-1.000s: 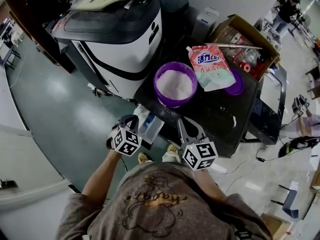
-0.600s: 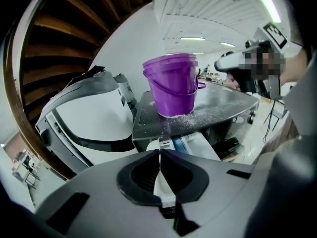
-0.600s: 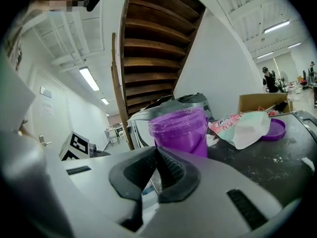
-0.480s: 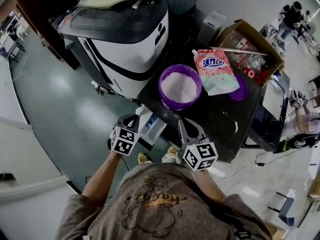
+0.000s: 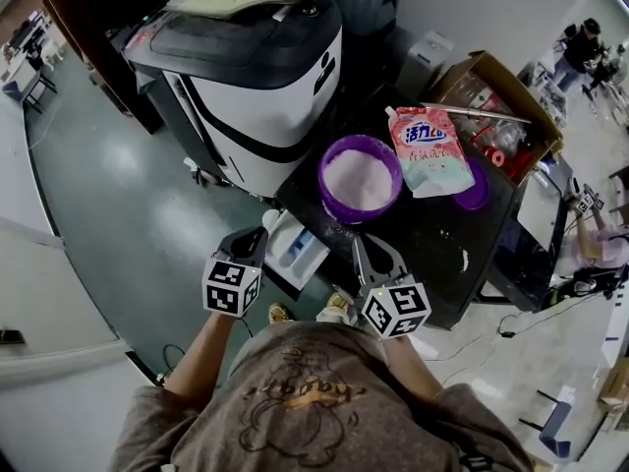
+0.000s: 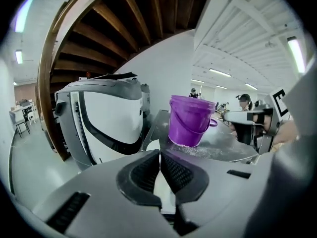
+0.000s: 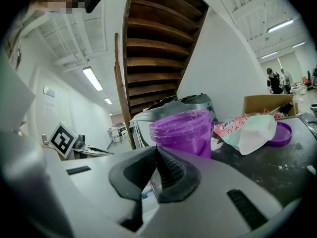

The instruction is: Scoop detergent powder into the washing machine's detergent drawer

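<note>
Head view looks steeply down from above the person; both gripper views sit low at the black table (image 5: pixel 432 239) edge, facing level and close toward the shared purple bucket (image 6: pixel 190 120) and washing machine (image 5: pixel 265 77).

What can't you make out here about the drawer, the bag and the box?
- Drawer: too small in the head view to tell its compartments; both gripper views hide most of it behind their own shut jaws.
- Bag: its fine print is too small in the head view and side-on in the right gripper view.
- Box: contents dim and tiny in the head view; the right gripper view shows only its wall.
</note>
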`<state>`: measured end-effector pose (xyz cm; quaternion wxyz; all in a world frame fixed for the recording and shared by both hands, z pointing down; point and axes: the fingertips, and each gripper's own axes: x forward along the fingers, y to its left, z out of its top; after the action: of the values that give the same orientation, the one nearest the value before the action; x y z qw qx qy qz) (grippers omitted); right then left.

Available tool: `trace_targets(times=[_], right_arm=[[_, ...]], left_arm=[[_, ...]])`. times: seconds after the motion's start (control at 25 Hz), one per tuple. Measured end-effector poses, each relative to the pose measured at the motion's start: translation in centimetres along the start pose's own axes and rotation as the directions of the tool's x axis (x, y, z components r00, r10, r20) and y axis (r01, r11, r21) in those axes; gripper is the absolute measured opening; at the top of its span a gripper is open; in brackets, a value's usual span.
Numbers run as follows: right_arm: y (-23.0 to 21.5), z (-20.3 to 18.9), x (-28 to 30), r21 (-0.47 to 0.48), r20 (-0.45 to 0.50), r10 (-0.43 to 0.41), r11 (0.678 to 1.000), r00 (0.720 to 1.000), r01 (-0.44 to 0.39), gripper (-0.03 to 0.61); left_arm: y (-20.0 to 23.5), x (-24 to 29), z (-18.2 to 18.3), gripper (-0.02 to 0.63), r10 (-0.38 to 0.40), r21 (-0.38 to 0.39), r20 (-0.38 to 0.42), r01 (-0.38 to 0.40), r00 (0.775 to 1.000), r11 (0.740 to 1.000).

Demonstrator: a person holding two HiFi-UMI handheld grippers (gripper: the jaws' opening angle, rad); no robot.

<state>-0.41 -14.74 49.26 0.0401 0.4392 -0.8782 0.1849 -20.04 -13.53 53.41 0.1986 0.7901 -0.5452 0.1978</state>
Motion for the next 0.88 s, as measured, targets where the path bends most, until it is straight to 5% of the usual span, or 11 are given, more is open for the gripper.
trace_targets(times=[0.52,0.88], right_arm=[[-1.0,0.5,-0.4,-0.019,0.002,-0.017,1.0,1.0,0.017,0.002],[-1.8,0.8,-0.7,-0.031,0.004,-0.036,0.999,0.999,0.036,0.002]], left_arm=[[-0.4,-4.0,4.5,0.025,0.063,-0.068,0.185,-0.051,0.981,0.996],[-0.3,-4.7,5.5,0.025,0.081,-0.071,0.227,-0.066,0.97,0.995]])
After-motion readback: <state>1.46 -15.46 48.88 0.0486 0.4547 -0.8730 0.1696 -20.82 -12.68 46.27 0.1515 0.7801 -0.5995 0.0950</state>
